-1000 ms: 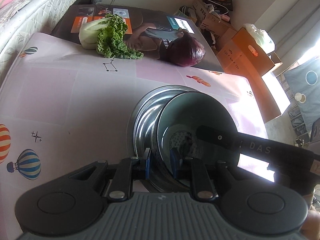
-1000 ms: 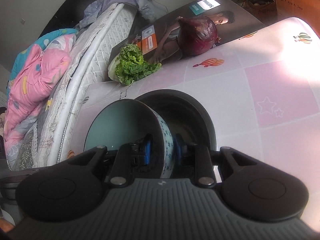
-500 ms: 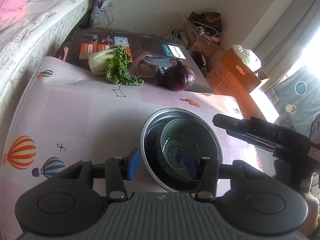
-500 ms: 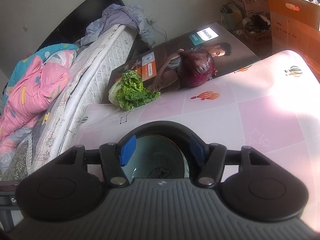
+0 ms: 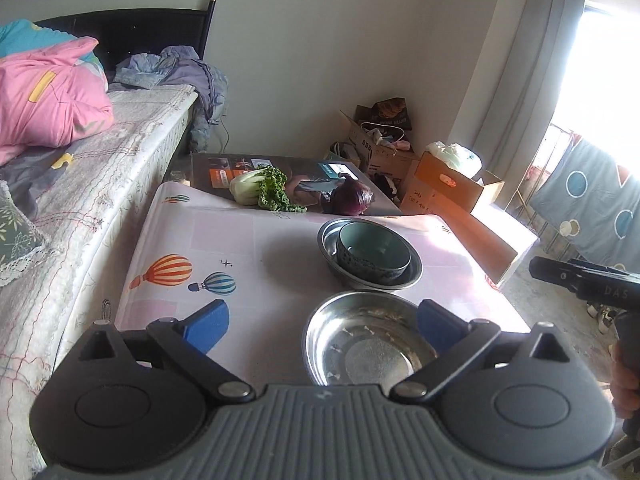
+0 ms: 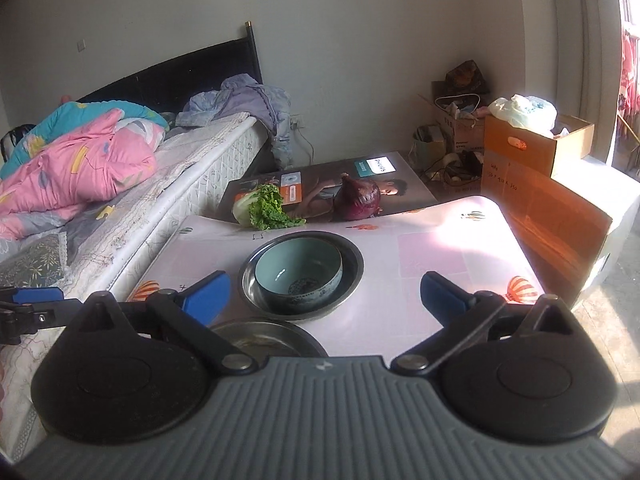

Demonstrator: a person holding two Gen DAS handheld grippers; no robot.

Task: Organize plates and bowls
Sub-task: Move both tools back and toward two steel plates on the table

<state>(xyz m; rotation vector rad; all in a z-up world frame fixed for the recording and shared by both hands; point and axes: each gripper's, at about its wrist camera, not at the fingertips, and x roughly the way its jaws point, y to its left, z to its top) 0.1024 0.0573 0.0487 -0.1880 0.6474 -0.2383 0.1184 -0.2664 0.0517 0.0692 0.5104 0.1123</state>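
Observation:
A teal ceramic bowl (image 5: 372,240) (image 6: 296,264) sits nested inside a steel bowl (image 5: 416,272) (image 6: 352,256) in the middle of the pink tablecloth (image 5: 280,248). A second, empty steel bowl (image 5: 368,344) (image 6: 260,338) stands nearer, partly hidden by the gripper body in the right wrist view. My left gripper (image 5: 323,326) hovers above this near bowl, jaws opening wide, gripping nothing. My right gripper (image 6: 324,295) hangs back from the nested bowls, jaws opening, with nothing held. In the left wrist view part of the right gripper (image 5: 592,280) shows at the right edge.
A leafy green vegetable (image 5: 264,192) and a red cabbage (image 5: 354,200) lie on a printed box (image 5: 224,168) at the table's far end. A bed (image 5: 100,160) runs along the left. Cardboard boxes (image 5: 452,188) stand at the far right.
Both grippers let go of the teal bowl's rim, opened wide and drew back and up. The teal bowl now rests in the steel bowl, and a second steel bowl has come into view.

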